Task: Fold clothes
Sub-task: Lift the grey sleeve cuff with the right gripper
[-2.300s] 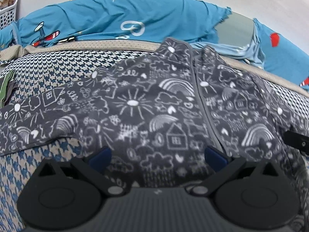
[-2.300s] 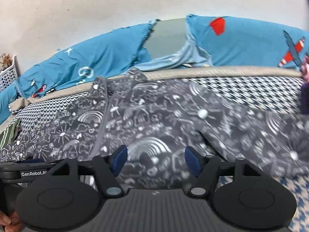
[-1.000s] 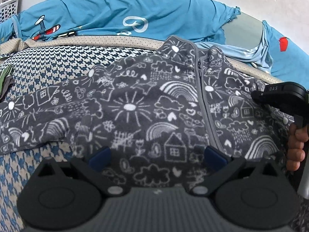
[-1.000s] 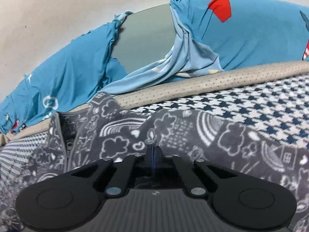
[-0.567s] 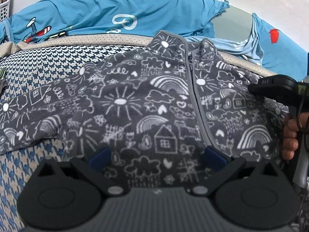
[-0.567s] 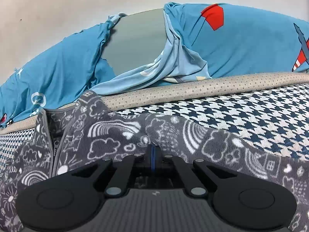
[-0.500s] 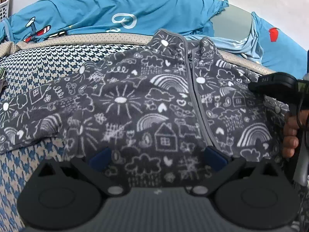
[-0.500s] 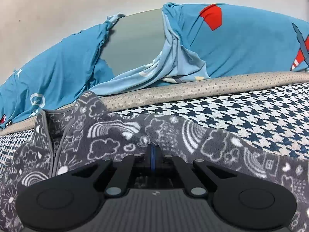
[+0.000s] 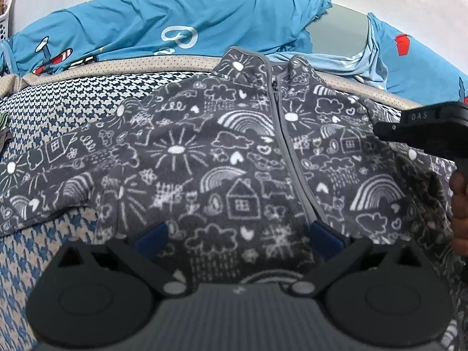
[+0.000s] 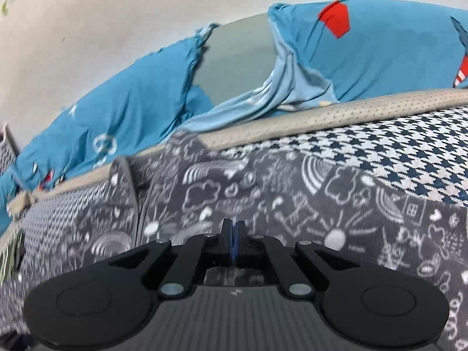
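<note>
Grey doodle-print fleece jacket point(image 9: 234, 158) lay spread face up on houndstooth bed cover point(image 9: 87, 102). Collar pointed away toward blue bedding point(image 9: 175, 23) at far edge; zipper ran from collar down toward camera. Sleeves stretched out to both sides, so longest span lay left to right across the bed.

Left claw point(image 9: 238, 235) hovered over jacket hem, jaws spread wide, blue pads either side of lower front; no fabric pinched.

Right claw point(image 10: 233, 234) fully closed, pads pressed together. Grey fabric right at the tips, but whether any was caught between the pads could not be told from this view; frame blurred.

Left wrist view only: whole jacket front, both shoulders, right device's black body point(image 9: 430, 134) over the jacket's shoulder at frame right, with fingers point(image 9: 460, 201) of the hand around its handle. White basket point(image 9: 4, 26) at far left edge, contents not discernible.

Right wrist view only: sleeve running out rightward over houndstooth, beige mattress piping point(image 10: 351, 108), grey panel point(image 10: 237, 55) between blue covers.
</note>
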`<state>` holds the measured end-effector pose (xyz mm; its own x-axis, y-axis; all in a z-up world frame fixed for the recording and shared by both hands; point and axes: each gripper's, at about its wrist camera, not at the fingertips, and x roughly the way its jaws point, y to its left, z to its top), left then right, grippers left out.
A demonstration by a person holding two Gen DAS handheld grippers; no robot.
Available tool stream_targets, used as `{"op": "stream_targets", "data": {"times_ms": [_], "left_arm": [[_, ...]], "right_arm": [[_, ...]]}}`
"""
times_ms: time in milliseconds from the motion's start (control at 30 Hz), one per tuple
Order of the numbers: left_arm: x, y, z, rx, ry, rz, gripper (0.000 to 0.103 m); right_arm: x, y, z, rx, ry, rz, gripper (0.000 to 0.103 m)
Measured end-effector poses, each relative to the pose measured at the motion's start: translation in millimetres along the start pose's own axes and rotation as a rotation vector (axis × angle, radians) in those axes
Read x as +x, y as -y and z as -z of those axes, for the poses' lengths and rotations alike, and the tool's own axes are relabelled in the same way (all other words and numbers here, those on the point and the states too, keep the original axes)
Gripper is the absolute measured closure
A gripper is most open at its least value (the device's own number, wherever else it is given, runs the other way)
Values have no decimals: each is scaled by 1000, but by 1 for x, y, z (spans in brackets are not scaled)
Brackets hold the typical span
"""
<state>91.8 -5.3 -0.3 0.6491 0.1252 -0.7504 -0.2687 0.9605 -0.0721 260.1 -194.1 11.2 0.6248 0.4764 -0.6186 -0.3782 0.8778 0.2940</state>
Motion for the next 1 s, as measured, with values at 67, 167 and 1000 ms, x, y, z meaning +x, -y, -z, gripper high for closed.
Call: {"op": "stream_targets", "data": {"times_ms": [67,167,1000], "left_arm": [[0,1,1,2,1,-3,0],[3,1,3,4,-7,-7,0],[12,9,21,61,43,-54,0]], "right_arm": [[2,0,4,-22,-34,15,103],[6,7,11,-51,-58,100,103],[-44,12,16,-13,-76,142,95]]}}
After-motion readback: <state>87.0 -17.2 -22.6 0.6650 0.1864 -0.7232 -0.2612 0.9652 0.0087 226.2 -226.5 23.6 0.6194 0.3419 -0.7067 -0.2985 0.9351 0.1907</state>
